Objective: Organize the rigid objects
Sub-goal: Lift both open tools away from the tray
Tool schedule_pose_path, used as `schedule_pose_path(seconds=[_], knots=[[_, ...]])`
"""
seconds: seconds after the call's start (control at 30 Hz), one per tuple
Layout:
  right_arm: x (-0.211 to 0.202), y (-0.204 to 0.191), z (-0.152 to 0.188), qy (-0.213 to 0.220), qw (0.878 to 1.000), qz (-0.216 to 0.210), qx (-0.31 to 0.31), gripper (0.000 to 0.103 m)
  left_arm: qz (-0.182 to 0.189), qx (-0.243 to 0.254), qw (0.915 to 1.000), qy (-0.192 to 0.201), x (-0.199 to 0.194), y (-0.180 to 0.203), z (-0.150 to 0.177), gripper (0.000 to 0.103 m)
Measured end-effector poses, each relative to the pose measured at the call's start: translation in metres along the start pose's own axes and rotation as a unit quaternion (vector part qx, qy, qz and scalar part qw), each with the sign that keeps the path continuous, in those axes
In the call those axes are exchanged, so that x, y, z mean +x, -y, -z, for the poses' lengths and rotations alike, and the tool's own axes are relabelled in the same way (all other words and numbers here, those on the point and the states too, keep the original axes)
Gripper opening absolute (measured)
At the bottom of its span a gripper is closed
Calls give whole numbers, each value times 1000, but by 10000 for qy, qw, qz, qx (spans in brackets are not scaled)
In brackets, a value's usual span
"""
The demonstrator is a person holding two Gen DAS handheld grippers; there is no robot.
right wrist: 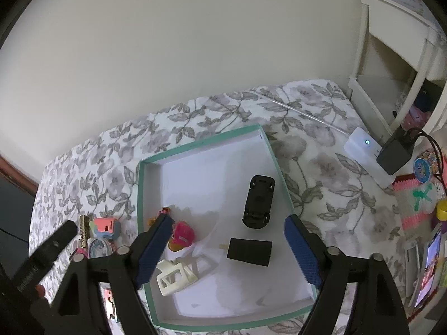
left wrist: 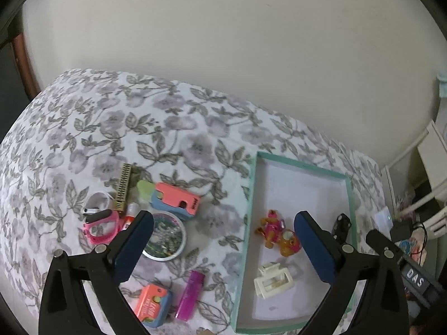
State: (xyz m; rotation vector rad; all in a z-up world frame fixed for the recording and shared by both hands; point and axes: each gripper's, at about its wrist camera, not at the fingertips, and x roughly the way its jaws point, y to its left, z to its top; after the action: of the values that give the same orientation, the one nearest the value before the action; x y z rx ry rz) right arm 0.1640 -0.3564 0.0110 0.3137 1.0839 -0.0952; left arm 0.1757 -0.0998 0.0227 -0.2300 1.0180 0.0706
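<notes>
Two handheld grippers hover above a bed covered in a grey floral sheet [left wrist: 117, 128], both angled downward.

Nearest in the right wrist view, the right gripper [right wrist: 227, 247] has its blue-padded jaws spread wide with nothing between them. Just below it, inside a shallow teal-rimmed box [right wrist: 206, 142], lies a small black rectangular block [right wrist: 249, 251], touching neither pad. Beside it are a white hair claw clip [right wrist: 174, 276], a pink and orange toy figure [right wrist: 181, 237] and, further in, a black toy car [right wrist: 258, 201] lying upside down.

In the left wrist view, the left gripper [left wrist: 223, 244] is also wide open and empty, above the sheet between the box and the loose items. Near it on the sheet lie an orange and blue case [left wrist: 152, 304] and a purple lighter [left wrist: 190, 296]. Further off are a round tin [left wrist: 164, 237], a pink watch band [left wrist: 102, 227], a pink and blue toy [left wrist: 176, 201] and a gold harmonica-like bar [left wrist: 123, 187]. These unsorted things sit well apart from the box. A plain wall rises beyond the bed.

Risks, as a judgement: the loose pile is crowded, so open jaws coming down for one item could nudge or catch a neighbour. The soft sheet may let a small item tilt and slip from the pads. The two grippers are close together and could collide over the box.
</notes>
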Motion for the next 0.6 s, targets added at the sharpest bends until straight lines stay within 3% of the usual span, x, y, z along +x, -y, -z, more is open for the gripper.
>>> schedule_pose_path(seconds=[0.03, 0.6], knots=[[1, -1, 1, 0, 10000, 2, -8, 103, -23, -15, 10000, 7, 0, -2, -1, 101], [7, -23, 7, -8, 9994, 53, -350, 103, -109, -277, 9995, -116, 1, -25, -4, 101]])
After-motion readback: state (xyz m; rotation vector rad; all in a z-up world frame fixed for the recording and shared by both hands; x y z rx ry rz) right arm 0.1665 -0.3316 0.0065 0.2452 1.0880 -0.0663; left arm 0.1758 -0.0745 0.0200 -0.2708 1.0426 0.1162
